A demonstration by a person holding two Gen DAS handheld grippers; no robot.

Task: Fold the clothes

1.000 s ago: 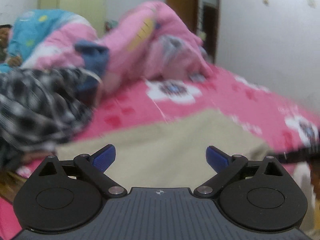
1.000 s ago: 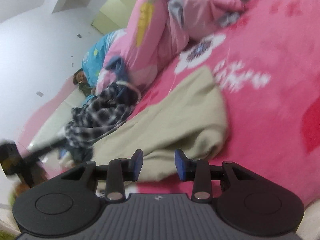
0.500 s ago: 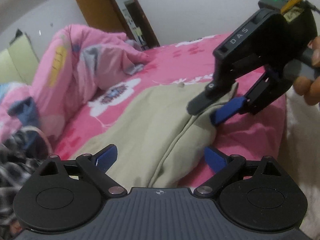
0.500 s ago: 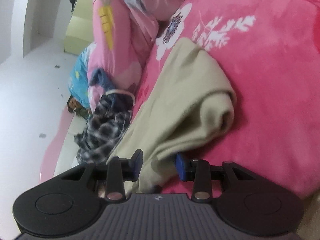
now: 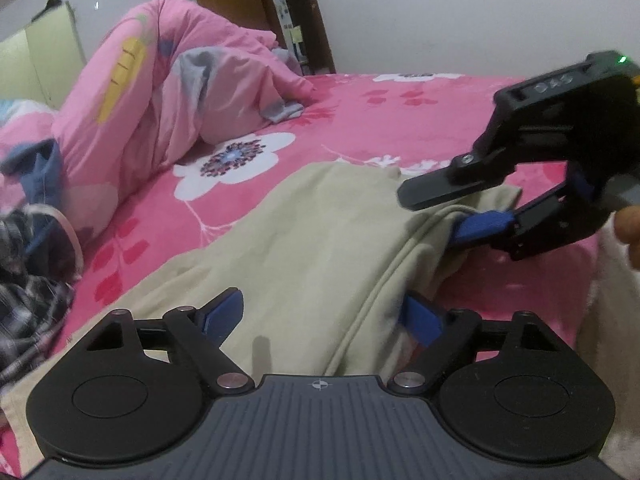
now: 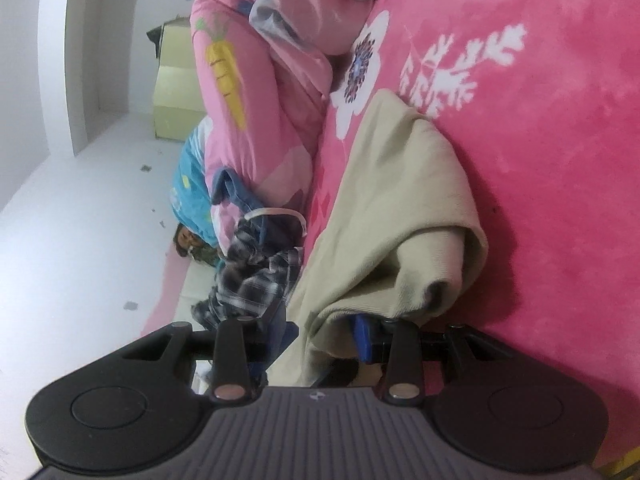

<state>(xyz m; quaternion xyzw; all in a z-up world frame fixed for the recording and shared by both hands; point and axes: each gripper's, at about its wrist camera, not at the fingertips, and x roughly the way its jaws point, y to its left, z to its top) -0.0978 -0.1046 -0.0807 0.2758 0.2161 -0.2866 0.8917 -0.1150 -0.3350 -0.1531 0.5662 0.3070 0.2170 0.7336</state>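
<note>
A beige garment (image 5: 320, 232) lies spread on the pink flowered bed sheet (image 5: 400, 120). My left gripper (image 5: 322, 316) is open and low over the garment's near part. Its left pad (image 5: 224, 312) rests on the cloth, and its right pad (image 5: 420, 320) is partly hidden behind a raised seam fold. My right gripper (image 5: 436, 216) comes in from the right, shut on the garment's right edge, which is lifted a little off the sheet. In the right wrist view the bunched beige garment (image 6: 400, 208) fills the narrow gap of the right gripper (image 6: 324, 336).
A rumpled pink quilt with a carrot print (image 5: 160, 80) is heaped at the back left. A black-and-white plaid garment (image 5: 24, 300) and blue denim (image 5: 40, 168) lie at the left. A hand (image 5: 628, 224) holds the right gripper. White fleece (image 5: 616, 320) borders the bed's right edge.
The left view swung from the clothes pile to the beige garment. The right gripper came in over the garment's right edge, and the cloth now sits between its fingers.
</note>
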